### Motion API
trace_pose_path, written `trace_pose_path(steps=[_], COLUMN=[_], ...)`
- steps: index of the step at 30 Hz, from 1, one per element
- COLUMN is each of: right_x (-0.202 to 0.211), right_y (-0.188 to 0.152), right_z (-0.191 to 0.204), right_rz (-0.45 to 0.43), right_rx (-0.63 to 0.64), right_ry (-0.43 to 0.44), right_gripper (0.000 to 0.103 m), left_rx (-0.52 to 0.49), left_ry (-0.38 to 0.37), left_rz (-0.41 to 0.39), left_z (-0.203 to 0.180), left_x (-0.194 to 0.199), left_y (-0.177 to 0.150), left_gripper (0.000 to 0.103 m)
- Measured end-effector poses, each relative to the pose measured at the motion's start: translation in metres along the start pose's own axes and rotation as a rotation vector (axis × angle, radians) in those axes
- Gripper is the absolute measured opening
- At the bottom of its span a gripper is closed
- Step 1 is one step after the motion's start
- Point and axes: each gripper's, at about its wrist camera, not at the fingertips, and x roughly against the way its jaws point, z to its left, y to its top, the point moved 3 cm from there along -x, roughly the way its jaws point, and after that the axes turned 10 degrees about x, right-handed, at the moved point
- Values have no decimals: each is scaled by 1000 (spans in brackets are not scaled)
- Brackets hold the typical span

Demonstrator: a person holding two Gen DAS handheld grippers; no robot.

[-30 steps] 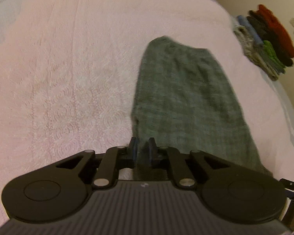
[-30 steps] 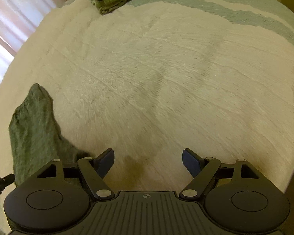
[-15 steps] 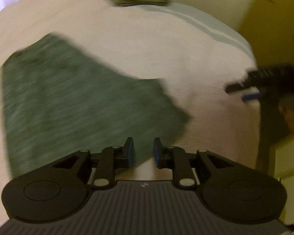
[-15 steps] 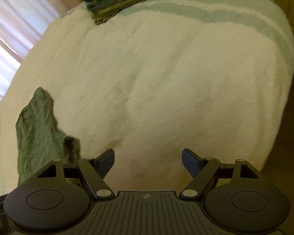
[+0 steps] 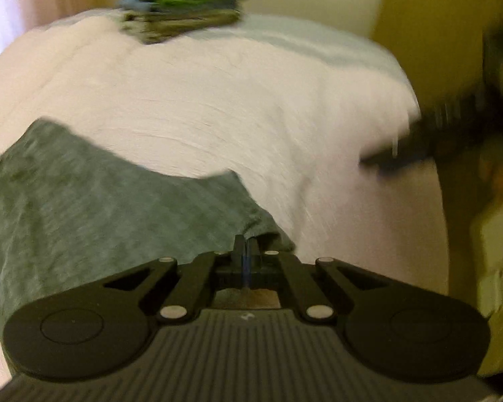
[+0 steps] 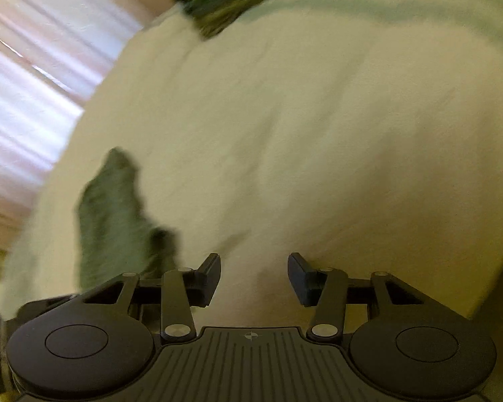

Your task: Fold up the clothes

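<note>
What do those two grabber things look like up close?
Both are matte black. The left gripper has two round discs on either side, silver rivets on slanted link bars, a ribbed grey body with a small logo, and blue-faced fingers. The right gripper has the same build, with dark, wedge-shaped fingers. No cables show.

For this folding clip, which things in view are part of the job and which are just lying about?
In the job:
- grey-green garment
- left gripper, shut at the garment's edge
- right gripper, closing on nothing

Lying about:
- stack of folded clothes
- white bedspread
- curtain
</note>
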Motion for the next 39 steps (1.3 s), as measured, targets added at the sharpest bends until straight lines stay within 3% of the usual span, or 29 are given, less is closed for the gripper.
trace_pose_path(steps=[3,9,10,11,17,19,22,25,26,28,30,34,36,39], right_x=[-28,-67,-73,-77,-68,-68,-57,-44,-41,-39,-47,-75,-88,-106], right_y=[-7,-10,-9,-8,0,0,9,27,32,41,47,38,25,3], right_z=[11,19,20,20,9,-1,-11,7,19,42,71,121,130,135], right_rz=[61,104,113,126,141,181,183,123,101,55,23,34,49,79], right_rx=[-49,-163,-174,-171,-132,-140,-216,-94,-55,35,163,422,554,745], right_ry=[100,195,204,197,86,10,10,-3,15,57,88,84,8,-134], right_gripper=[49,48,39,3,0,0,0,23,41,44,43,43,43,43], left_rx=[107,123,130,136,178,173,133,154,169,200,233,360,436,466], left_ry=[-17,-59,-67,-74,-119,-138,-161,-186,-190,-193,-148,71,186,306], left_rz=[-15,-19,-20,-22,-29,5,68,98,98,88,43,-73,-109,-68], left_z=[20,22,22,22,15,8,-12,-18,-18,-14,6,80,119,161], left_x=[7,4,3,3,-10,-24,-50,-49,-43,-28,0,48,57,48], left_y=[8,15,14,13,3,-3,-17,-26,-27,-29,-28,-23,-26,-38], left_gripper=[0,0,0,0,0,0,2,2,2,4,6,7,7,7])
